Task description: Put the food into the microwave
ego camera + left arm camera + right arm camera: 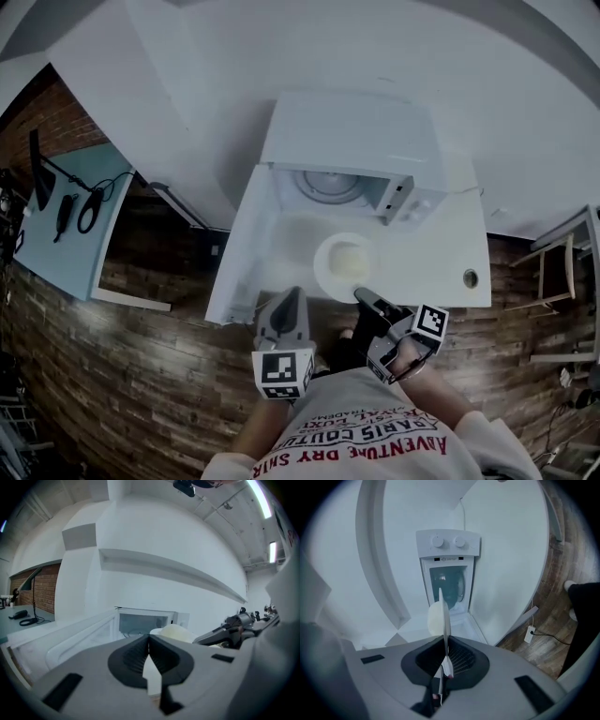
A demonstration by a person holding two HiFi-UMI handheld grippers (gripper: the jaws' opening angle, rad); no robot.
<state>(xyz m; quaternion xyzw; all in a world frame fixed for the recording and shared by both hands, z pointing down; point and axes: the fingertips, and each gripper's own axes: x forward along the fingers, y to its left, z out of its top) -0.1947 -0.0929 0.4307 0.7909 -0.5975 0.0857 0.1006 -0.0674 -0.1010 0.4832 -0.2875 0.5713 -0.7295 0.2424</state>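
Note:
The white microwave (pixel 352 141) stands on a white table (pixel 441 272), its door (pixel 246 239) swung open to the left and the turntable (pixel 328 183) showing inside. In front of the cavity a white plate (pixel 328 267) carries a pale mound of food (pixel 349 261). My right gripper (pixel 361 295) is shut on the plate's near rim. In the right gripper view the plate (pixel 440 609) appears edge-on between the jaws, with the food (pixel 433 618) to its left. My left gripper (pixel 289 295) is shut and holds nothing, just left of the plate, near the door's edge.
A blue desk (pixel 70 216) with cables stands at the far left and a chair (pixel 562 262) at the far right. The table has a round hole (pixel 470 277) near its right corner. A wall plug and cord (pixel 529 633) lie by the wooden floor.

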